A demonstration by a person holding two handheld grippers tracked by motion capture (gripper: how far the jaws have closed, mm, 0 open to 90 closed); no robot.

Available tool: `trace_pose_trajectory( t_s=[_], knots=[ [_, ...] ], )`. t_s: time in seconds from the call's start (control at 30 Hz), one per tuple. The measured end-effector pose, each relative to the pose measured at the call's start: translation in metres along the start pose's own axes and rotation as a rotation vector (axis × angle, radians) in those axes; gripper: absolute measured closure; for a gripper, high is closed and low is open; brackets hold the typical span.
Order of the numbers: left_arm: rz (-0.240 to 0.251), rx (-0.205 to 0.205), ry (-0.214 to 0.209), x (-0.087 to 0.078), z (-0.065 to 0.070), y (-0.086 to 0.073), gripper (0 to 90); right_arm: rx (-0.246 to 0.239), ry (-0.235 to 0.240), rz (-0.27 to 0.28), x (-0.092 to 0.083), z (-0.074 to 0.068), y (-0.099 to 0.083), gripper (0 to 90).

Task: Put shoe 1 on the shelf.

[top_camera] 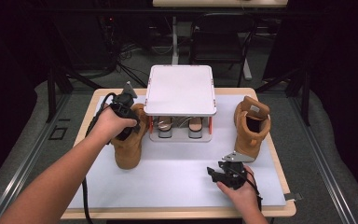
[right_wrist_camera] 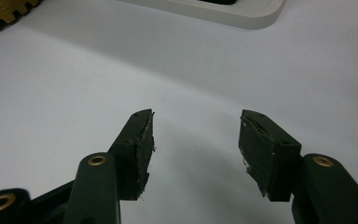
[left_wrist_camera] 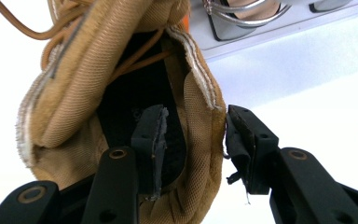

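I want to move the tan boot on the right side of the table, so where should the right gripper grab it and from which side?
Grip the padded collar wall of the right boot, probably from above. It stands upright with its opening facing up, so one jaw can drop inside and one outside, as the left gripper straddles the other boot. The right gripper is open and empty.

The left boot [left_wrist_camera: 121,93] looks like soft tan cloth, rough and matt, with frayed pale edges. The left tongs [left_wrist_camera: 193,140] are black matt plastic with worn rubbery pads [left_wrist_camera: 156,140]. The bench [top_camera: 177,175] has a smooth white top and a pale wood rim
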State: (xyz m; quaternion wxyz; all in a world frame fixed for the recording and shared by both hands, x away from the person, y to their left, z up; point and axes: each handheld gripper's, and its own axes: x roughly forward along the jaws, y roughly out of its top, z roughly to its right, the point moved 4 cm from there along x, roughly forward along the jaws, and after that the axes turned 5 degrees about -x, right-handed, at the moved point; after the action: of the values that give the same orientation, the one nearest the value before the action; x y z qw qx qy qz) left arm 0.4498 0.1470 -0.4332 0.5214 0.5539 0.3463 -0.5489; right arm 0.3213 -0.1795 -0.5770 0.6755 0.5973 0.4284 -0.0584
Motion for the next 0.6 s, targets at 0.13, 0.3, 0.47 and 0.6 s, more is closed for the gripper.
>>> trace_pose_trajectory(
  t_s=[0.13,0.3,0.47,0.6],
  knots=[
    [0.01,-0.01,0.008,-0.007,-0.002,0.001,58.9,0.001,0.002,-0.001,0.0,0.0,0.0,44.5],
    [0.017,-0.01,0.032,-0.017,-0.005,0.001,60.3,0.007,-0.001,-0.003,0.0,0.002,0.0,44.5],
    [0.034,-0.029,0.054,-0.028,-0.015,0.001,57.2,0.019,0.004,-0.002,0.0,0.003,-0.001,44.5],
    [0.023,-0.05,0.075,-0.033,-0.029,0.0,56.3,0.025,0.005,-0.006,0.001,0.003,-0.002,44.2]
  ],
)
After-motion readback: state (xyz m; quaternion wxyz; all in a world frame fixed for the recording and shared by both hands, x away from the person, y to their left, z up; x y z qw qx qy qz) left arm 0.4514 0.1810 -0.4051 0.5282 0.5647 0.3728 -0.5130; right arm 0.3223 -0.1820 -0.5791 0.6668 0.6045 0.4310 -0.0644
